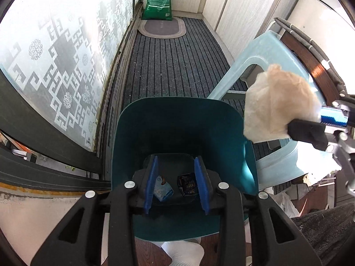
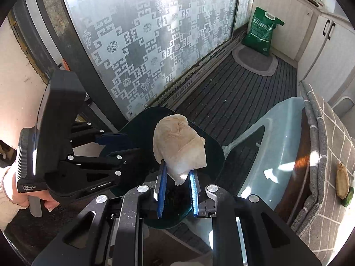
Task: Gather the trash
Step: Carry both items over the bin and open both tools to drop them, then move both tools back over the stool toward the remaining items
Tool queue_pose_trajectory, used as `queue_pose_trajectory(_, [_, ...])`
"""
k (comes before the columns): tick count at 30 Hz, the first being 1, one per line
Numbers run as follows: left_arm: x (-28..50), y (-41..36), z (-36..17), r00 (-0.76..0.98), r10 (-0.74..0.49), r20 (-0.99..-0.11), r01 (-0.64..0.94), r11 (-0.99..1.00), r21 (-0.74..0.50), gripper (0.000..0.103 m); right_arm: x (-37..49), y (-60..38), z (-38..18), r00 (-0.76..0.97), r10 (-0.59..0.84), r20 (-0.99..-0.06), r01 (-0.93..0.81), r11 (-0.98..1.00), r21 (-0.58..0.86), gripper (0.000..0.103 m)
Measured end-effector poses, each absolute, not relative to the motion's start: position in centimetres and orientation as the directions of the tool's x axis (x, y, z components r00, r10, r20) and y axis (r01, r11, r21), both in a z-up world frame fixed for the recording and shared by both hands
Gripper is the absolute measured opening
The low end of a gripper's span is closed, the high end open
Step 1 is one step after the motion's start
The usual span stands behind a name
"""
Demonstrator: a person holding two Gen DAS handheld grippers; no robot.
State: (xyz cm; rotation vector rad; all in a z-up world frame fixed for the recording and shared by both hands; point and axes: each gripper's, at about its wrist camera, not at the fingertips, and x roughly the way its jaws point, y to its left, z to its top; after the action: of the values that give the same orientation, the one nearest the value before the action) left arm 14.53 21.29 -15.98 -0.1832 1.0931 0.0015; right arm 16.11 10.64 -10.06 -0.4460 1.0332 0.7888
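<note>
Here the right gripper (image 2: pixel 176 178) pinches a crumpled tissue (image 2: pixel 179 146) above the bin (image 1: pixel 177 119). The left gripper (image 1: pixel 176 166), spread and empty, partly hides two wrappers (image 1: pixel 175 185) inside; their print is unreadable.

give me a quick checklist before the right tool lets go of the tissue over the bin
1. Right tool shut on the crumpled tissue: ok.
2. Tissue over the teal bin opening: cannot tell. In the right wrist view it sits over the opening; in the left wrist view it hangs by the right rim.
3. Left tool empty, pads apart above the bin: ok.
4. Left tool out of the drop path: cannot tell.
5. Room in the bin: ok, only a blue wrapper and a dark wrapper on the bottom.
6. Light blue stool beside the bin, not covering it: ok.
</note>
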Motion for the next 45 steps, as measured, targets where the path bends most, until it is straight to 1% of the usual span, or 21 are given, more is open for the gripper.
queue_pose_trajectory(4, [14.1, 21.7, -13.7, 0.522, -0.092, -0.848, -0.089, 0.983, -0.161, 0.036, 16.4, 10.9, -11.5, 0.262, 0.349, -0.9, -0.757, 0.652, 0.032, 0.018])
queue_pose_trajectory(12, [12.5, 22.0, -7.0, 0.684, -0.07, -0.727, -0.085, 0.981, -0.174, 0.035, 16.3, 11.3, -14.3, 0.224, 0.308, -0.925, -0.758, 0.651, 0.033, 0.019])
queue_pose_trajectory(14, [12.2, 22.1, -5.6, 0.712, -0.065, -0.699, -0.082, 0.981, -0.174, 0.033, 16.3, 11.2, -15.0, 0.216, 0.298, -0.93, -0.759, 0.651, 0.032, 0.019])
queue_pose_trajectory(23, [11.1, 21.8, -1.3, 0.784, -0.086, -0.614, -0.067, 0.973, -0.221, 0.033, 15.1, 12.5, -18.4, 0.181, 0.236, -0.955, -0.792, 0.61, 0.0, 0.022])
queue_pose_trajectory(28, [10.3, 21.9, 0.4, 0.811, -0.081, -0.58, -0.064, 0.972, -0.225, 0.033, 14.5, 12.7, -19.6, 0.173, 0.218, -0.961, -0.811, 0.585, -0.013, 0.023])
queue_pose_trajectory(29, [10.3, 22.0, 0.7, 0.814, -0.084, -0.574, -0.063, 0.971, -0.231, 0.033, 14.4, 12.8, -19.7, 0.168, 0.221, -0.961, -0.813, 0.582, -0.008, 0.024])
queue_pose_trajectory(30, [10.2, 22.1, 1.0, 0.818, -0.085, -0.569, -0.063, 0.97, -0.235, 0.033, 14.3, 12.8, -19.7, 0.159, 0.227, -0.961, -0.816, 0.578, 0.002, 0.031])
queue_pose_trajectory(31, [10.1, 22.1, 1.2, 0.821, -0.085, -0.564, -0.063, 0.969, -0.238, 0.033, 14.2, 12.8, -19.5, 0.156, 0.236, -0.959, -0.818, 0.574, 0.008, 0.033])
queue_pose_trajectory(35, [9.9, 21.9, 2.2, 0.833, -0.075, -0.549, -0.06, 0.973, -0.224, 0.033, 13.8, 13.2, -18.6, 0.166, 0.262, -0.951, -0.827, 0.563, 0.01, 0.033])
queue_pose_trajectory(40, [9.9, 21.3, 2.6, 0.839, -0.072, -0.54, -0.051, 0.977, -0.209, 0.033, 13.4, 13.0, -16.3, 0.21, 0.312, -0.926, -0.828, 0.56, 0.001, 0.033])
queue_pose_trajectory(43, [10.0, 20.7, 2.9, 0.844, -0.052, -0.533, -0.053, 0.982, -0.18, 0.033, 13.1, 12.8, -15.0, 0.226, 0.344, -0.912, -0.83, 0.558, 0.005, 0.033])
queue_pose_trajectory(45, [10.1, 20.4, 3.2, 0.848, -0.059, -0.527, -0.048, 0.981, -0.187, 0.033, 13.0, 12.6, -13.9, 0.243, 0.363, -0.899, -0.829, 0.559, 0.002, 0.033])
